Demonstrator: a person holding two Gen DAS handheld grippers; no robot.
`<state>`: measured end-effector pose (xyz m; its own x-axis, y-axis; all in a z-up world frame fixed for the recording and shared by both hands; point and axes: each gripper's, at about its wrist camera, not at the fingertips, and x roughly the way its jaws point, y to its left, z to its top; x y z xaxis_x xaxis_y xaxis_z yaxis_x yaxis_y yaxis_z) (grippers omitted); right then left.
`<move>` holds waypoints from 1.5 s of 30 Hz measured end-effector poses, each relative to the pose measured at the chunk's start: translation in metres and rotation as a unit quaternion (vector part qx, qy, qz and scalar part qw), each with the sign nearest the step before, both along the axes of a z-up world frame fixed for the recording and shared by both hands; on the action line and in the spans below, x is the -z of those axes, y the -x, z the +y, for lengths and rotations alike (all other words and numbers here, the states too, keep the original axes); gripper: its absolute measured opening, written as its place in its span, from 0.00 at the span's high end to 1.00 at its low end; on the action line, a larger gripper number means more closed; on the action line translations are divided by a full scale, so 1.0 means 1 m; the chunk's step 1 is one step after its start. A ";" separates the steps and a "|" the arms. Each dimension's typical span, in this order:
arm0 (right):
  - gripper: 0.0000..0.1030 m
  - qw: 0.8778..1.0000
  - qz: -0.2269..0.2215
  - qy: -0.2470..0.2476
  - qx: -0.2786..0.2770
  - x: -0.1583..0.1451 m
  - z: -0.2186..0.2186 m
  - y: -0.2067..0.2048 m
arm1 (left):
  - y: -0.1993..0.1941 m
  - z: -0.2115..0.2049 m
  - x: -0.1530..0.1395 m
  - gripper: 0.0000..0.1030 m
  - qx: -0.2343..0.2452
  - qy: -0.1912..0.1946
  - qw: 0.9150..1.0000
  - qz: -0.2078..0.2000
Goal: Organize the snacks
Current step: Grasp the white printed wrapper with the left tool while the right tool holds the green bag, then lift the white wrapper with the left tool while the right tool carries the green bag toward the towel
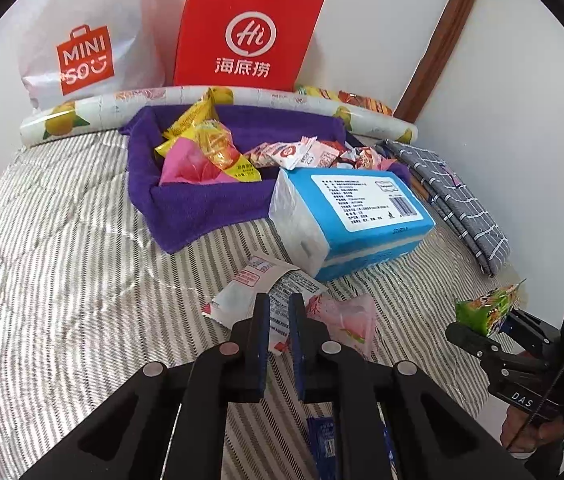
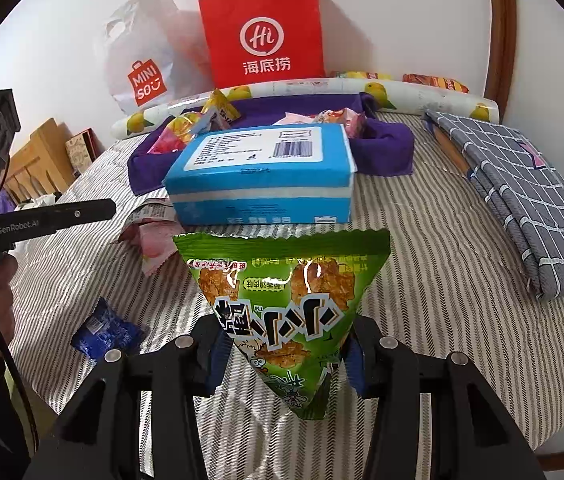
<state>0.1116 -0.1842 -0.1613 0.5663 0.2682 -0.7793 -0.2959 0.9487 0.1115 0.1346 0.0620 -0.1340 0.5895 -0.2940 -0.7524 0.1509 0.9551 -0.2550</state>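
Between the right gripper (image 2: 282, 364) fingers sits a green triangular snack packet (image 2: 286, 312), pinched at its narrow lower end and held clear above the striped bed cover (image 2: 422, 280). Likely destination, judged from the task: the purple cloth-lined tray (image 1: 185, 204), which already holds yellow and pink snack packets and lies beyond the blue tissue pack (image 2: 261, 176). To do it well: carry the packet up and over the tissue pack, not through it, then lower and release only once over the tray interior. Left gripper (image 1: 279, 312) has its fingers nearly pressed together, a thin gap left, holding nothing; it hovers over a white sachet (image 1: 249, 288) and pink sachet (image 1: 350, 320) on the bed. A blue sachet (image 2: 107, 332) lies near the edge.
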 end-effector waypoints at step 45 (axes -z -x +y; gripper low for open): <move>0.54 0.999 0.032 -0.013 0.020 0.021 -0.013 -0.025 | -0.048 -0.024 0.036 0.34 0.071 -0.057 0.996 0.023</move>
<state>0.1369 -0.1970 -0.1821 0.5270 0.2663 -0.8071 -0.2488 0.9564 0.1531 0.1822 0.0376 -0.1700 0.5125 -0.2821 -0.8110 0.2769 0.9483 -0.1549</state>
